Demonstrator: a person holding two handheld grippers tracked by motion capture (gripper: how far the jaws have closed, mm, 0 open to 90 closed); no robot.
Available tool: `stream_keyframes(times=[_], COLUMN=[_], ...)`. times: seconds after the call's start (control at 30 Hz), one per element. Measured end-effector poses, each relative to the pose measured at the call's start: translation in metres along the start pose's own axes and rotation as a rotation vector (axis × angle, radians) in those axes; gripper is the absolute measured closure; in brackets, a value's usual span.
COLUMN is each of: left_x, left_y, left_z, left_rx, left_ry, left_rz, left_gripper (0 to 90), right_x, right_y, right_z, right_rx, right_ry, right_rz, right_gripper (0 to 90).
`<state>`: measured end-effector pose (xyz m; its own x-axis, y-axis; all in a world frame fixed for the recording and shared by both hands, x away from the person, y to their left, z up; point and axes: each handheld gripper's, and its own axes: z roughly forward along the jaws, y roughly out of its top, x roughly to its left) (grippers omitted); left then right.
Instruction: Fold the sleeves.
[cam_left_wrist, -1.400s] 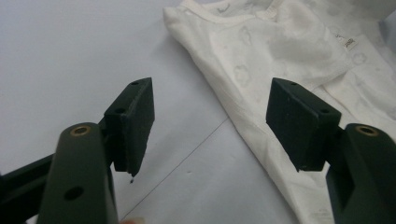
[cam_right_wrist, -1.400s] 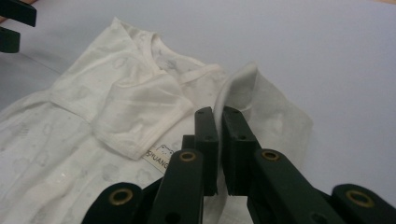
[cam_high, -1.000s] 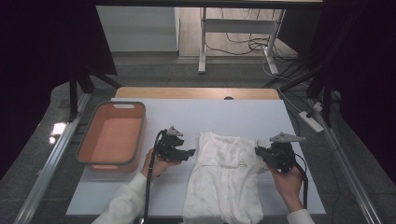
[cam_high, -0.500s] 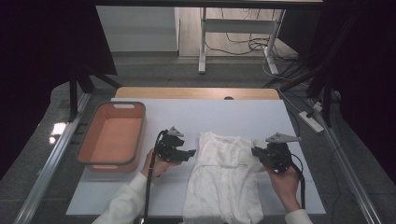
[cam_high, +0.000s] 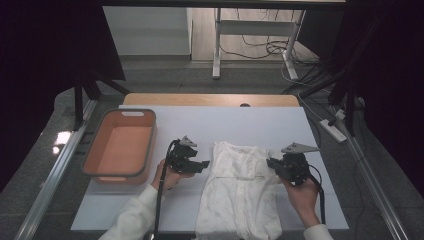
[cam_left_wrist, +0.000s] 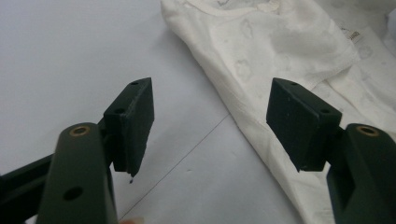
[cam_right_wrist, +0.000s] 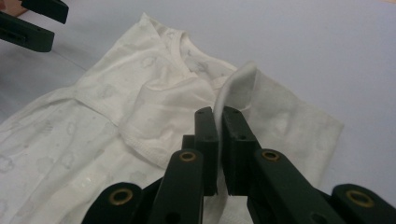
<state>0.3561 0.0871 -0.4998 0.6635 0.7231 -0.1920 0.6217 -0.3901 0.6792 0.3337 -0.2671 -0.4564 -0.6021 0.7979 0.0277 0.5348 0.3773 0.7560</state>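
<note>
White garment (cam_high: 240, 195) lies flat on the desk (cam_high: 240, 125), near the front edge and a little right of centre; its lower end reaches or overhangs the front edge. Long axis runs front to back, neckline pointing toward the far edge, hem end toward the person. Right gripper (cam_right_wrist: 219, 122) has its jaws pressed together on a raised fold of the garment's right sleeve, cloth standing up above the pads. Left gripper (cam_left_wrist: 210, 119) hovers just off the garment's left edge, jaws spread wide, nothing between them; the cloth edge passes under the right-hand pad. In the high view, left gripper (cam_high: 189, 161) and right gripper (cam_high: 286, 165) flank the shoulders. Orange tray (cam_high: 120, 145) sits toward the left edge of the desk, well apart from the garment, with nothing in it. Judgement: folding has barely begun. One sleeve is picked up, the other side not yet gripped, body still fully spread; all folds remain to be made.
</note>
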Motion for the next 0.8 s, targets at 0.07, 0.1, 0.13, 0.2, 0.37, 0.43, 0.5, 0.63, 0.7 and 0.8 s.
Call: stream_keyframes(times=[0.07,0.1,0.13,0.2,0.37,0.43,0.5,0.63,0.7,0.8], left_x=[0.0001,0.0001,0.0001,0.0002,0.0012,0.0017,0.0017,0.0015,0.0015,0.0013], left_y=[-0.0001,0.0000,0.0000,-0.0001,-0.0005,-0.0006,-0.0007,-0.0008,-0.0008,-0.0007], left_z=[0.0002,0.0003,0.0004,0.0006,0.0009,0.0010,0.0012,0.0016,0.0015,0.0014], left_rx=[0.001,0.002,0.003,0.003,0.004,0.007,0.007,0.008,0.008,0.007], left_ry=[-0.001,0.000,0.000,0.000,0.001,0.002,0.002,0.002,0.002,0.003], left_rz=[0.001,0.001,0.002,0.001,-0.003,-0.003,-0.005,-0.003,-0.003,-0.003], left_gripper=[32.7,32.7,32.7,32.7,32.7,32.7,32.8,32.7,32.7,32.8], right_x=[0.0007,0.0009,0.0011,0.0017,0.0042,0.0045,0.0049,0.0057,0.0070,0.0099], right_y=[0.0000,0.0001,0.0002,0.0006,0.0013,0.0014,0.0015,0.0020,0.0028,0.0048], right_z=[0.0006,0.0009,0.0010,0.0013,0.0025,0.0027,0.0030,0.0037,0.0045,0.0056], right_rx=[0.000,-0.001,-0.001,-0.002,0.000,0.000,0.000,0.001,-0.001,-0.003], right_ry=[0.003,0.004,0.004,0.005,0.009,0.009,0.010,0.012,0.015,0.020], right_rz=[0.003,0.002,0.000,-0.002,-0.006,-0.007,-0.007,-0.008,-0.008,-0.012], right_gripper=[85.3,85.3,85.3,85.3,85.3,85.3,85.3,85.3,85.3,85.3])
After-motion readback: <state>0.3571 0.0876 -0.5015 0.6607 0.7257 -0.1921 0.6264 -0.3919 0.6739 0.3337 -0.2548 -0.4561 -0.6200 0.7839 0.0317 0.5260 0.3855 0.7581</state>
